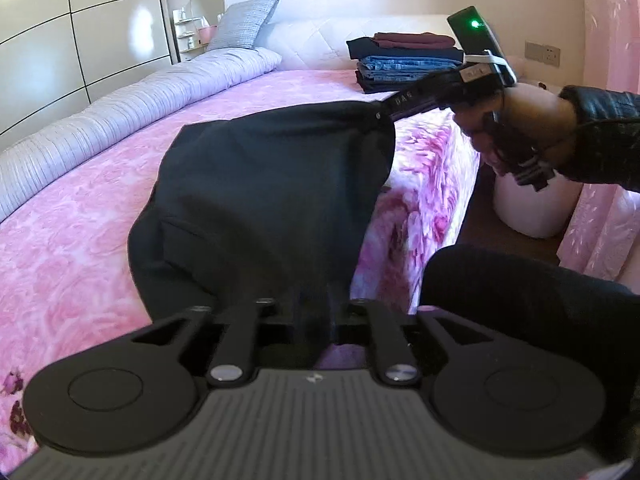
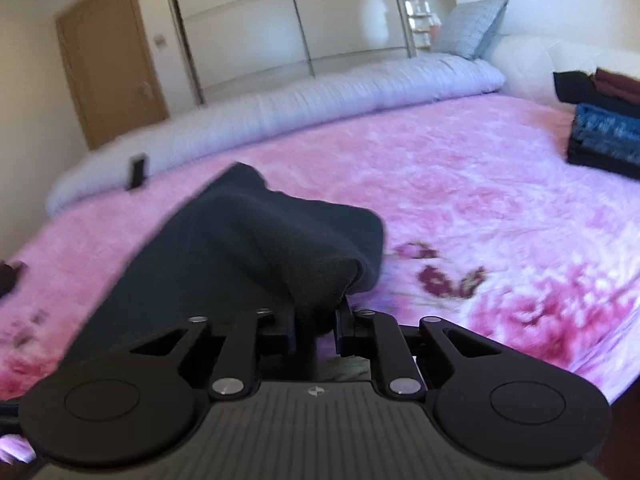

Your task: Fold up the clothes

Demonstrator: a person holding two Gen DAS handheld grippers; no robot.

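Premises: a bedroom in a private home. Evidence follows. A wide bed [image 2: 460,168] covered with a pink floral blanket occupies most of both views. A rolled pale lilac duvet [image 2: 280,100] lies along its far edge, with a grey checked pillow [image 1: 248,22] propped against a white quilted headboard [image 1: 320,40]. A glossy cream sliding-door wardrobe [image 2: 288,24] fills the far wall, beside a brown wooden door [image 2: 112,60]. An arched mirror with small toiletry shelves [image 1: 200,12] stands in the corner. A stack of folded clothes [image 1: 404,62] rests on the bed near the headboard. Pink curtains [image 1: 608,8] hang at the right, by a wall socket [image 1: 542,53].
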